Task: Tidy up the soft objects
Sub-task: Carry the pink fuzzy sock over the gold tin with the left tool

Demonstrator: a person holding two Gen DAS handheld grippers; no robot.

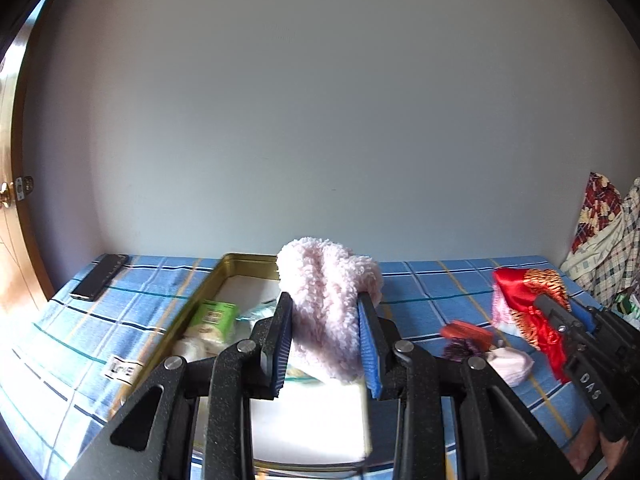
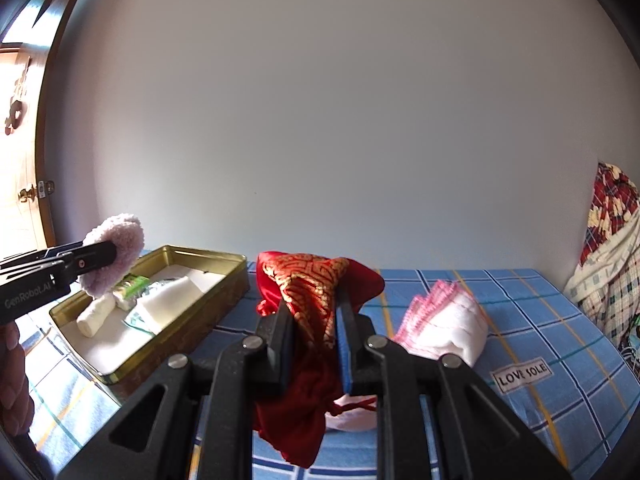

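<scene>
Left gripper (image 1: pixel 326 320) clamps a fluffy pink sock (image 1: pixel 328 288); right gripper (image 2: pixel 314 320) clamps a red pouch (image 2: pixel 312 280).

I see fluffy pale pink sock (image 1: pixel 328 304). Red pouch (image 2: pixel 316 292) has gold pattern. Gold tin (image 2: pixel 224 276), white inside. Bed cloth (image 2: pixel 520 312) blue with dark, yellow, white lines. White cloth (image 2: pixel 452 328) has pink edge. My pads (image 1: pixel 370 344) blue.
</scene>
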